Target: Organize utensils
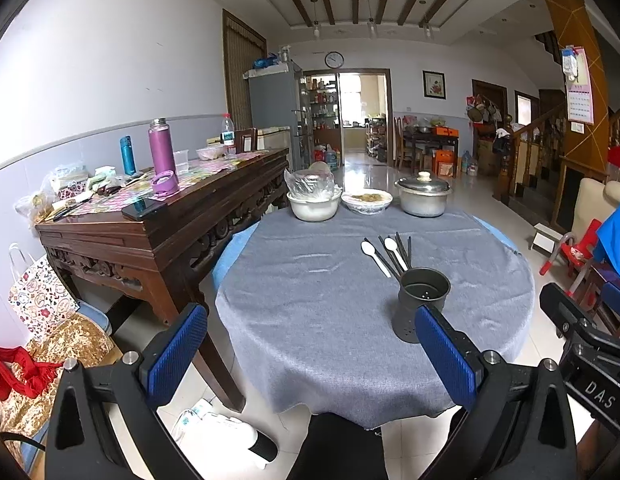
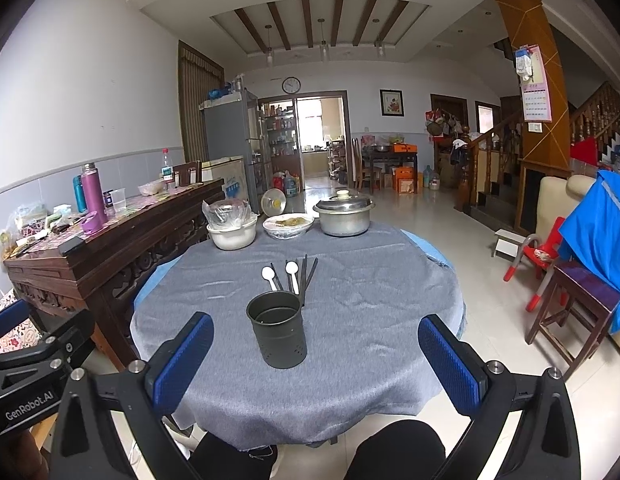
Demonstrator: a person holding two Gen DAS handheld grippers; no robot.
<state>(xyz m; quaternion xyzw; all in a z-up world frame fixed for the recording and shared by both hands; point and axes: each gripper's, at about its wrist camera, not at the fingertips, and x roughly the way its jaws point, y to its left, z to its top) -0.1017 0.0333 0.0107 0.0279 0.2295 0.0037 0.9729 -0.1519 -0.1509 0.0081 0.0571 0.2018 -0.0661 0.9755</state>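
A: Left gripper (image 1: 310, 356) — jaws spread wide, nothing between them. Right gripper (image 2: 316, 364) likewise, wide apart and holding nothing. Both hang over the near edge of the table (image 2: 370, 360).

B: Utensils?

A: Two white spoons (image 2: 291, 270) and several dark chopsticks (image 2: 305, 276) lie flat on the grey cloth, just behind the dark cup (image 2: 278, 330). Cup upright, nothing inside.

B: Further back?

A: Lidded pot (image 2: 344, 214), two bowls (image 2: 231, 234) at the far edge.
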